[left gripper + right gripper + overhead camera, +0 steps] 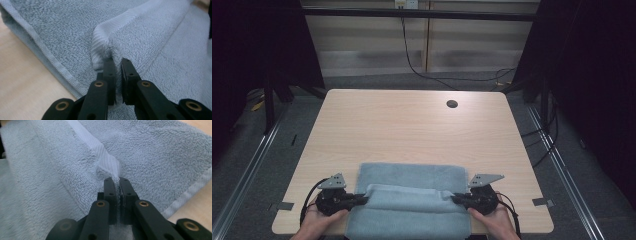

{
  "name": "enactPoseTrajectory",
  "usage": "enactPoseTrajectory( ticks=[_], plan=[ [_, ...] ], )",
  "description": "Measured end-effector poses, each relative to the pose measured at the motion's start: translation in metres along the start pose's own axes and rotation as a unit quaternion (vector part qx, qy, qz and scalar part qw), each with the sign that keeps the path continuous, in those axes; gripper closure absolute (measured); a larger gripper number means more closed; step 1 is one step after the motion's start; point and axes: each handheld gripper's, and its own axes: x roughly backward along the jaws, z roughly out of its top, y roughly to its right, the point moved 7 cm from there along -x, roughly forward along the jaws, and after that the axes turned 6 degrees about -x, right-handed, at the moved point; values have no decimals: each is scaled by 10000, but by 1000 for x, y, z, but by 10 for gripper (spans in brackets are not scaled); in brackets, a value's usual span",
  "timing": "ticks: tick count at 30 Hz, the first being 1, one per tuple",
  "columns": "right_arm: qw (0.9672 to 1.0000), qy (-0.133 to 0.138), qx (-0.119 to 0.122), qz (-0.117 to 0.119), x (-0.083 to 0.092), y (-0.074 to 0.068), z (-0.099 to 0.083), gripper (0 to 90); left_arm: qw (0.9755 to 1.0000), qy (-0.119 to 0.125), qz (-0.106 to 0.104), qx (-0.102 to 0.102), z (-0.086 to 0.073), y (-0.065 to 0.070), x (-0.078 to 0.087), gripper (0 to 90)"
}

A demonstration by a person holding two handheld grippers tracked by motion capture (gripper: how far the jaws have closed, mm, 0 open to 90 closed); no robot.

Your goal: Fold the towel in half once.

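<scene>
Grey towel (412, 197) at the table's (412, 125) near edge, near hem cut off below, left gripper (118, 61) and right gripper (117, 180) each clamped on a corner, pinched hems plain up close.

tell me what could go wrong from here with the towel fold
1. The left gripper and right gripper each pinch only a thin bit of the towel hem, so a corner could slip out if pulled.
2. The lifted edge sags between the two grips, so it may land uneven or wrinkled.
3. The towel's near edge hangs over the table edge, so tugging toward the person might drag it off.
</scene>
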Motion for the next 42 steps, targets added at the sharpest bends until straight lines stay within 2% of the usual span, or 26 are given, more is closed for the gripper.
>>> enactPoseTrajectory(
  ticks=[5, 7, 10, 12, 15, 17, 19, 20, 21, 25, 26, 28, 32, 34, 38, 40, 41, 42],
  plan=[
    [9998, 41, -106, -162, -12, 25, 21, 865, 9998, 17, 206, 71, 15, -26, -10, 841],
    [9997, 33, -87, -247, -18, 34, 31, 864, 9997, -55, 201, 115, 22, -39, -14, 842],
    [9996, 19, -105, -268, -27, 45, 44, 865, 9991, -33, 192, 371, 32, -60, -18, 846],
    [9992, -21, -84, -396, -33, 52, 53, 864, 9989, -23, 308, 352, 38, -70, -22, 846],
    [9987, 84, -161, -484, -41, 66, 66, 865, 9981, -38, 563, 259, 45, -80, -27, 847],
    [9982, 139, -279, -516, -46, 75, 73, 865, 9977, -16, 592, 322, 50, -87, -30, 847],
    [9979, 214, -350, -498, -51, 85, 81, 865, 9974, -7, 661, 272, 54, -94, -34, 847],
    [9975, 221, -355, -564, -53, 89, 85, 865, 9974, -78, 703, 167, 57, -97, -35, 847],
    [9971, 231, -365, -620, -55, 93, 88, 865, 9968, -111, 773, 170, 60, -100, -36, 847],
    [9959, 263, -355, -795, -63, 106, 102, 865, 9961, 20, 828, 295, 67, -115, -42, 847],
    [9957, 286, -331, -812, -65, 108, 104, 865, 9961, 27, 821, 336, 69, -118, -43, 847],
    [9954, 328, -381, -817, -67, 113, 107, 865, 9954, 23, 920, 276, 72, -121, -47, 847],
    [9939, 355, -461, -937, -70, 124, 115, 865, 9946, 158, 925, 453, 79, -129, -54, 847],
    [9927, 383, -523, -1018, -71, 131, 119, 865, 9942, 167, 952, 480, 82, -134, -57, 848],
    [9895, 433, -650, -1216, -75, 143, 127, 864, 9929, 222, 1021, 562, 91, -142, -65, 848],
    [9880, 439, -650, -1333, -76, 146, 130, 864, 9924, 212, 1096, 519, 94, -143, -68, 848],
    [9870, 454, -561, -1435, -77, 147, 131, 865, 9923, 230, 1120, 476, 95, -143, -69, 848],
    [9860, 471, -545, -1504, -78, 147, 131, 865, 9920, 271, 1117, 527, 95, -144, -70, 848]
  ],
)
